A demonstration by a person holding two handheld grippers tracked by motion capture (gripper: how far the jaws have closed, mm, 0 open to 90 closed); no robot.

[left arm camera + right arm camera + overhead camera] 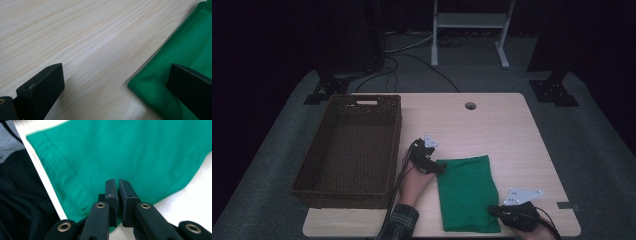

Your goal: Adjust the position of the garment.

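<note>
a green cloth (467,192) lies folded flat on the light wooden desk (507,135), toward the near edge, at about 5 o'clock from the desk's middle. its long side runs away from the person, and its near end lies just inside the desk's front edge.

the left gripper (435,166) sits at the cloth's far left corner, at 11 o'clock on the cloth. in the left gripper view its jaws are spread wide: one black jaw is over bare wood, the other is over the green fabric, and the folded corner of the cloth (160,90) lies between them. the jaws do not press on it.

the right gripper (495,210) is at the cloth's near right corner, at about 5 o'clock on the cloth. in the right gripper view its jaws are pressed together, with a thin slit between them, and the cloth (120,152) spreads out beyond and under the tips. whether any fabric is caught between them cannot be told from the pictures.

a dark brown wicker basket (312,170) stands on the left part of the desk, at 9 o'clock from the cloth, well apart from it. a small round hole (470,106) sits in the desk near its far edge, at 12 o'clock from the cloth.
</note>
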